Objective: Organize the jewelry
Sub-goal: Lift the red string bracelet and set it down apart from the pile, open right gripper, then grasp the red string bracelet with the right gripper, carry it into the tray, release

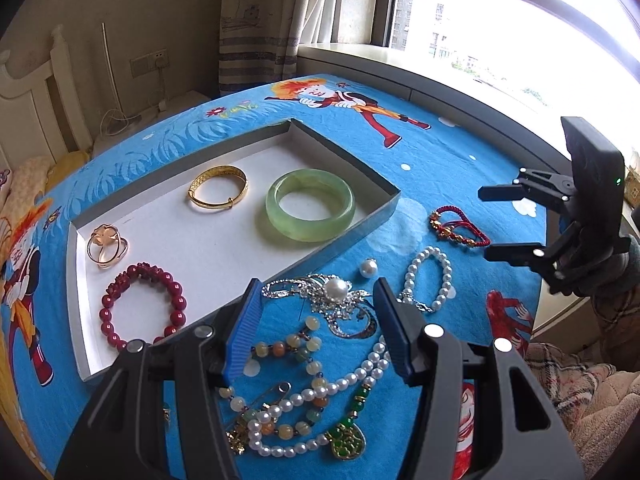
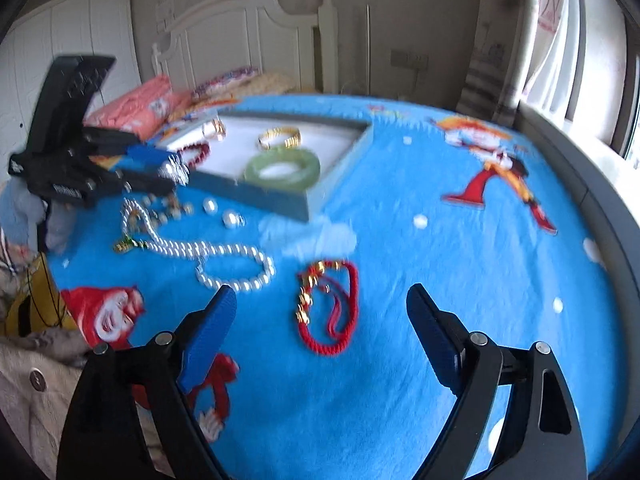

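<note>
Left wrist view is showing the left gripper point(image 1: 316, 320) hanging half-spread over loose jewelry on the blue cartoon bedsheet point(image 1: 440, 152), nothing between its blue pads point(image 1: 244, 332). Nearest, lying tangled: a pearl necklace point(image 1: 320, 392), a strand of yellow-orange beads point(image 1: 304, 344), a green pendant point(image 1: 346, 440) and a safety pin point(image 1: 276, 390). Just past the fingertips a silver brooch with a central pearl point(image 1: 334, 290) is lying flat, a loose pearl point(image 1: 368, 268) beside it, then a pearl bracelet point(image 1: 430, 278).

Only this view is giving the shallow box tray point(image 1: 240, 136) clearly: a red bead bracelet point(image 1: 144, 304) and gold ring point(image 1: 106, 246) at the near end, a gold bangle point(image 1: 218, 188) and green jade bangle point(image 1: 310, 204) farther in, all apart.

Right wrist view, blurred, is showing the right gripper point(image 2: 320, 320) released, jaws standing wide and empty. A red cord bracelet with gold beads point(image 2: 330, 308) is lying on the sheet between and just beyond its fingertips, untouched. Farther left the left gripper point(image 2: 168, 176) is hovering near the tray point(image 2: 280, 200). Beyond, only here: a white headboard point(image 2: 240, 40) and pink bedding point(image 2: 140, 108).
</note>
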`<move>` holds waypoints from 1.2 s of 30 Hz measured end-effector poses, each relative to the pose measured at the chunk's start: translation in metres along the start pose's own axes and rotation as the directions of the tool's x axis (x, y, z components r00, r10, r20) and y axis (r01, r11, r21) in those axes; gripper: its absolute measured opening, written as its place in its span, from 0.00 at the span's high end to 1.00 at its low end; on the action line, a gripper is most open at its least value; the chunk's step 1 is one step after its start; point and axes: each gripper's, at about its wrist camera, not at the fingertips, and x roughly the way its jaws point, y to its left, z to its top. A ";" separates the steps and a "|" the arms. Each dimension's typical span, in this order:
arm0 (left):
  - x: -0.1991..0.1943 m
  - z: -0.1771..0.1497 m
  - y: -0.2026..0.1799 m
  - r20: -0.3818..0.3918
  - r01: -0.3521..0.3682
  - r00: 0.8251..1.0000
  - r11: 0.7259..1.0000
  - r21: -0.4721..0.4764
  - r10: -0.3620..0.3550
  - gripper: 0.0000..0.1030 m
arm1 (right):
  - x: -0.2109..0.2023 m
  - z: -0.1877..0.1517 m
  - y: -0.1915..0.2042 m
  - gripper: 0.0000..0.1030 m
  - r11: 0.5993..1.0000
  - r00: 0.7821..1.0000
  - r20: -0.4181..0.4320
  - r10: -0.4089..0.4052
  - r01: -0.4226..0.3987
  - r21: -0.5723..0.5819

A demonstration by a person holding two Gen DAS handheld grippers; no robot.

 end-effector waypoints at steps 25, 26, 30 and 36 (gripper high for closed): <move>-0.013 0.004 0.031 0.055 0.010 0.998 0.997 -0.073 -0.006 0.46 | 0.001 0.030 -0.001 0.93 0.996 0.995 0.037 -0.092 0.092 -0.013; -0.013 0.005 0.033 0.059 0.011 0.998 0.997 -0.079 -0.007 0.46 | -0.005 0.036 0.000 0.93 0.995 0.993 0.061 -0.098 0.099 -0.018; -0.014 0.011 0.043 0.072 0.011 0.997 0.995 -0.102 -0.004 0.46 | -0.017 0.062 0.002 0.93 0.993 0.987 0.116 -0.107 0.112 -0.040; -0.002 0.026 0.060 0.073 0.002 0.997 0.990 -0.143 0.009 0.46 | -0.009 0.109 0.008 0.93 0.991 0.983 0.161 -0.085 0.100 -0.088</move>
